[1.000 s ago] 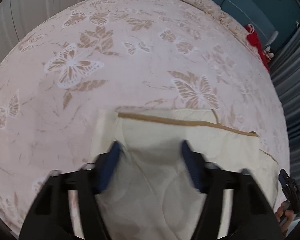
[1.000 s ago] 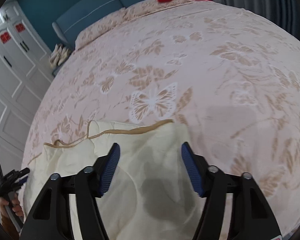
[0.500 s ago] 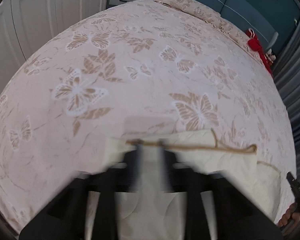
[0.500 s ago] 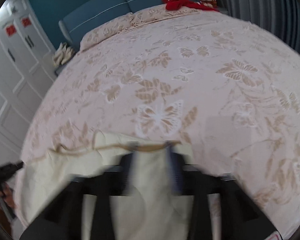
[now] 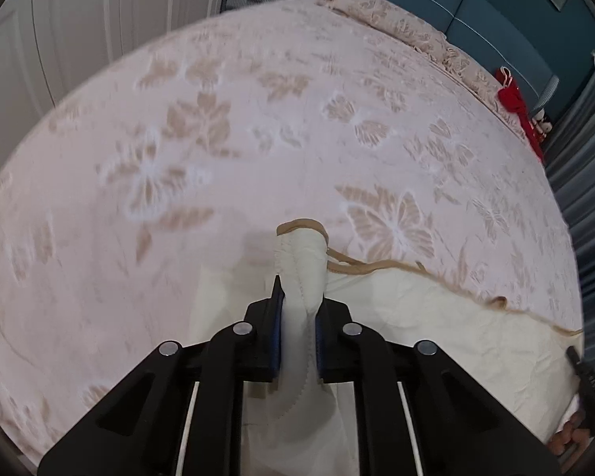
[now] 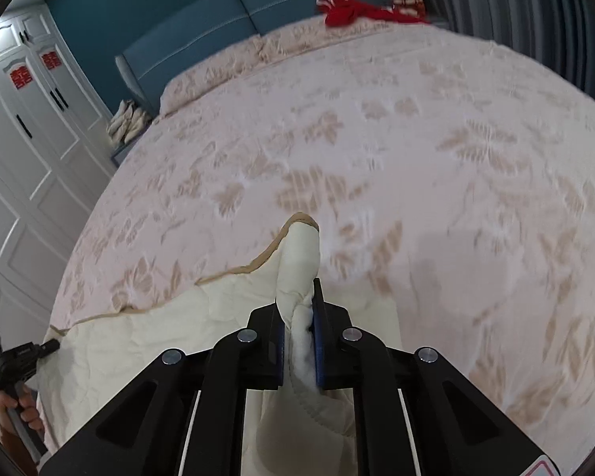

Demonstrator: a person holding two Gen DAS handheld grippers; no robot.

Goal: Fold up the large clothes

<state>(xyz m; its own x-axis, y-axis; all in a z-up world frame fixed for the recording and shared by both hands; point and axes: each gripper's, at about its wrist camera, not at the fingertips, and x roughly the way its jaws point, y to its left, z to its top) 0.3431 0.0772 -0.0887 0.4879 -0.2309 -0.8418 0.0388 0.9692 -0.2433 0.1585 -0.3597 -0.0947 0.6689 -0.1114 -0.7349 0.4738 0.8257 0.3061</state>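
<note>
butterfly bedspread [image 5: 258,127]; left gripper [image 5: 297,309], right gripper [image 6: 299,309] jaws closing, pinching cream quilt [image 5: 436,317] edge

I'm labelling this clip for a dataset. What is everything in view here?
quilt: one, cream with tan edging, near end of the bed, an edge bunched in each gripper
bedspread: one, pink with butterflies, covers the bed
headboard: one, blue, far end
red cloth: one, by the headboard
wardrobe: white doors, beside the bed
curtain: grey, other side
left gripper: black, closing on the quilt
right gripper: black, closing on the quilt
hand: one, holding the left gripper's handle
</note>
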